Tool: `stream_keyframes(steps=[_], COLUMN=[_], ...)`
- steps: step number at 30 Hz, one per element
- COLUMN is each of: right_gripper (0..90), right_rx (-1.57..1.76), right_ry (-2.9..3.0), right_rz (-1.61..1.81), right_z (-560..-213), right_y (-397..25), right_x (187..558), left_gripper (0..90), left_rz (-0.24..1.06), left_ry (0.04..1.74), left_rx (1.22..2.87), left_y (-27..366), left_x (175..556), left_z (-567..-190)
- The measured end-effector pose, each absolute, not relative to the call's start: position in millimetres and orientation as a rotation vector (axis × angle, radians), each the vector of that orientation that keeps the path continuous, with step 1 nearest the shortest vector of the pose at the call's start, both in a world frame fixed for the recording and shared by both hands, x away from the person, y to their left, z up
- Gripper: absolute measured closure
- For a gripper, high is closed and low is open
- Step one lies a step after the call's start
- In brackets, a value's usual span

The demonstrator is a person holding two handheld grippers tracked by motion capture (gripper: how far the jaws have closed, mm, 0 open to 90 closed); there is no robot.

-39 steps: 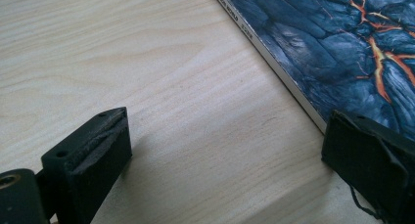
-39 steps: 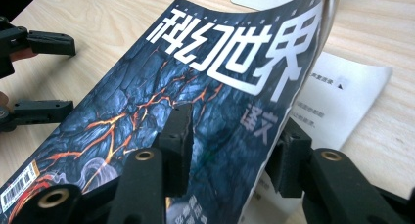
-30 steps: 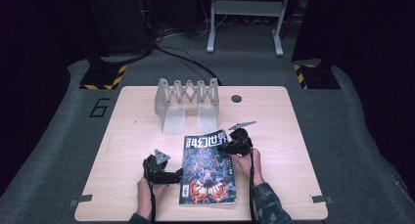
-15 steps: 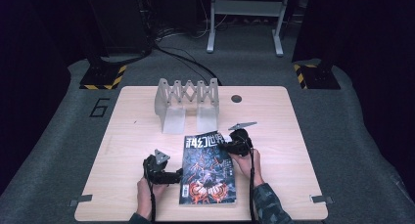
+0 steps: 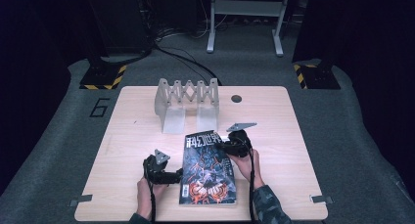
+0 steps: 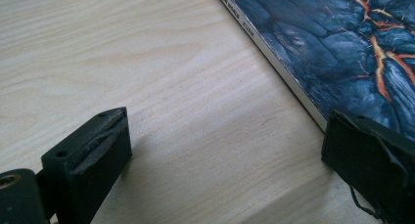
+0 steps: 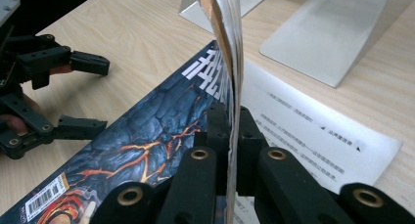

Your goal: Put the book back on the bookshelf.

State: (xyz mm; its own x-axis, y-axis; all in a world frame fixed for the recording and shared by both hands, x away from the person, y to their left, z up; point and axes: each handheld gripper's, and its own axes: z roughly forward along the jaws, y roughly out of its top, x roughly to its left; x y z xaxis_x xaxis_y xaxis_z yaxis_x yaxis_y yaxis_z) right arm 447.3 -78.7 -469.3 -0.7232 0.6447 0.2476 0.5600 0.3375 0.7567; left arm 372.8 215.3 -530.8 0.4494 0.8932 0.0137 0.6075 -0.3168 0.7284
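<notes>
Near the front edge of the table (image 5: 132, 131), the magazine (image 5: 208, 170) lies flat, dark cover up, spine toward the person's left, and both hands are on either side of it. Right gripper (image 7: 230, 131) is clamped tight on the cover and a few pages at the far right corner, curling that bunch up off the printed page (image 7: 313, 136) beneath — that looks like the start of opening it or peeling it up for a lift. Left gripper (image 6: 230, 150) sits low on the wood with its jaws spread wide and nothing between them, one pad right at the spine edge — my read is it's bracing there to stop the magazine sliding while the other side rises. Behind, the grey accordion-style rack (image 5: 186, 104) stands on its two foot plates, slots showing nothing in them from above; it seems a likely home for the magazine, upright, though that's only a guess
</notes>
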Motion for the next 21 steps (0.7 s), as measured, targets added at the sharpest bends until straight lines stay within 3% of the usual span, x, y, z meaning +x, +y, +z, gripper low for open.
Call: stream_keyframes(steps=[21], right_gripper=[88.7], right_rx=[0.946], right_ry=[2.46], right_rz=[1.358], right_z=[-436], right_y=[-65], right_x=[431], left_gripper=[4.3], left_rz=[0.555], left_ry=[1.252], left_rx=[2.041], left_y=[215], left_x=[373], left_z=[-531])
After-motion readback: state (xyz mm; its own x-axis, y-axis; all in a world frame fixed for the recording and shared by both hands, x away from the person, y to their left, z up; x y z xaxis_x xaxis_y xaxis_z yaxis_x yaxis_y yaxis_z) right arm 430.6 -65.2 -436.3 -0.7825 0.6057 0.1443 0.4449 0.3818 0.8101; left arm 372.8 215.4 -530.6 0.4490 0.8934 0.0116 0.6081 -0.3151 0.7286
